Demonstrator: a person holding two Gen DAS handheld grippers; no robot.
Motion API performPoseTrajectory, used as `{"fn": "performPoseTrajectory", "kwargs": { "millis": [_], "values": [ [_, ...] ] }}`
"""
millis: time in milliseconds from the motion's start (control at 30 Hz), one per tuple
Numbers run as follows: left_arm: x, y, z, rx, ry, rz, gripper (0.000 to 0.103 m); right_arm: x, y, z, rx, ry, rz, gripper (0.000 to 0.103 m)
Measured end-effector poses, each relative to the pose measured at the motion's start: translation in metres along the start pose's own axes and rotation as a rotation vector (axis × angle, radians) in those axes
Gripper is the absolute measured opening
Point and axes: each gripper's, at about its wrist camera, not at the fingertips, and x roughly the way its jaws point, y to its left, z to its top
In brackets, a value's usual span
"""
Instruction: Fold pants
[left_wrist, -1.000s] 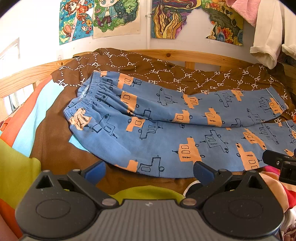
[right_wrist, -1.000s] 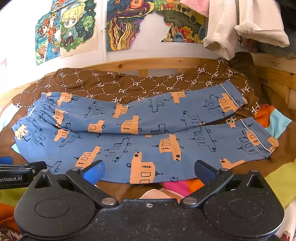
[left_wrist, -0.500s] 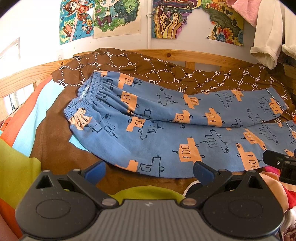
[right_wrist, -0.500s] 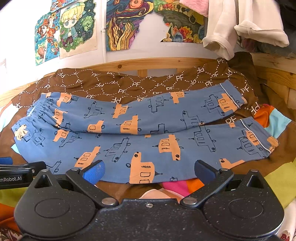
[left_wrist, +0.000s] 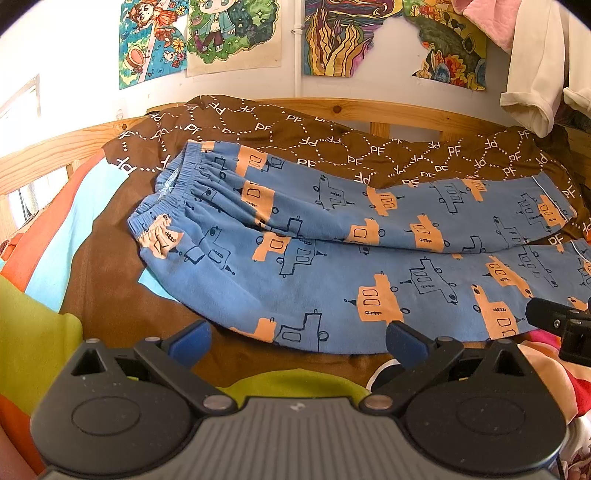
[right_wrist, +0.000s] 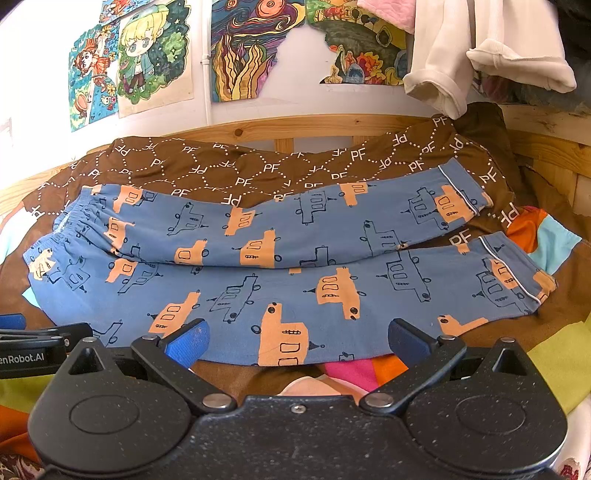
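Blue pants (left_wrist: 332, 258) with orange and dark vehicle prints lie spread flat on the bed, waistband at the left, both legs running right. They also show in the right wrist view (right_wrist: 295, 266), with the cuffs at the right. My left gripper (left_wrist: 297, 338) is open and empty just before the near leg's edge, close to the waist end. My right gripper (right_wrist: 297, 339) is open and empty before the near leg's middle. The tip of each gripper shows at the edge of the other's view.
A brown quilt with white "PF" print (left_wrist: 332, 140) lies behind the pants against a wooden bed rail (right_wrist: 295, 125). Colourful bedding (left_wrist: 37, 332) lies at the near side. Posters and hanging clothes (right_wrist: 480, 55) are on the wall.
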Motion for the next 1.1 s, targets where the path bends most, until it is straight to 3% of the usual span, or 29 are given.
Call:
{"fn": "performPoseTrajectory", "kwargs": {
  "millis": [833, 1100],
  "values": [
    [0.003, 0.002, -0.002, -0.011, 0.013, -0.001, 0.103, 0.001, -0.004, -0.003, 0.002, 0.001, 0.001, 0.102],
    [0.017, 0.009, 0.018, -0.038, 0.032, -0.024, 0.103, 0.010, -0.002, 0.012, -0.033, 0.019, 0.029, 0.102]
  ]
}}
